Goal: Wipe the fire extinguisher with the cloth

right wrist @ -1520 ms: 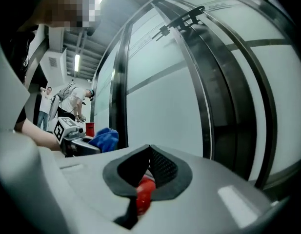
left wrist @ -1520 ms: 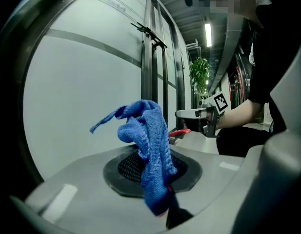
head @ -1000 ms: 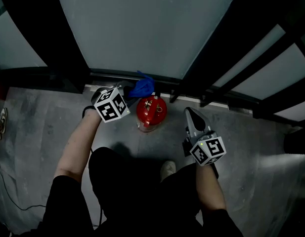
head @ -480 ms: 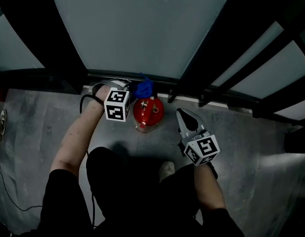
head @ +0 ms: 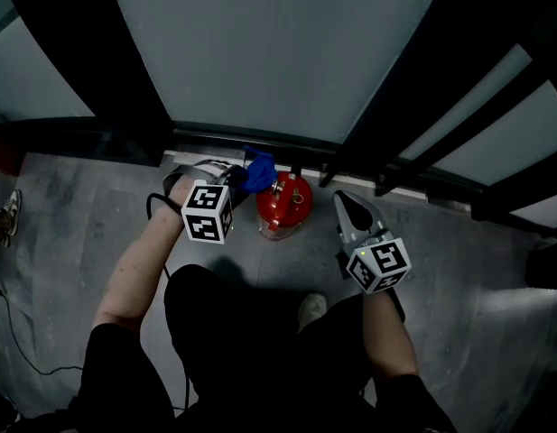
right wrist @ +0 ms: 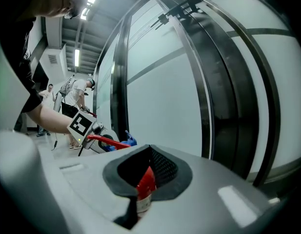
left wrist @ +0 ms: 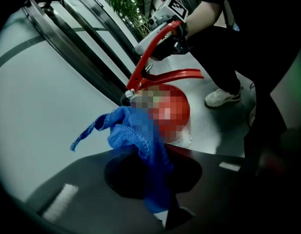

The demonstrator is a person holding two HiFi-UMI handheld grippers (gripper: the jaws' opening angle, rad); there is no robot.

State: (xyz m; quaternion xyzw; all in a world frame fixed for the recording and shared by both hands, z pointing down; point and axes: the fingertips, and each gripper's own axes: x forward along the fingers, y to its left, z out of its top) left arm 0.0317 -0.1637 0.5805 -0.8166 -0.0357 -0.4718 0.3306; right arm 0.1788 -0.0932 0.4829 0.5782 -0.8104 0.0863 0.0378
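fire extinguisher [head: 280,207] x1 | cloth [head: 258,171] x1 | grippers x2: left gripper [head: 236,178], right gripper [head: 344,200]

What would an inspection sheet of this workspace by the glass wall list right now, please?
Surface: grey concrete floor.
Job's things: red fire extinguisher standing on it; blue cloth beside its handle.
Clutter: nothing seen.
Grippers: left gripper, jaws shut on the cloth; right gripper, jaws shut, empty, apart from the extinguisher.
Cables: black cable looped beside the left gripper.
Surroundings: frosted glass panels in dark frames; bystander's shoe at left edge.
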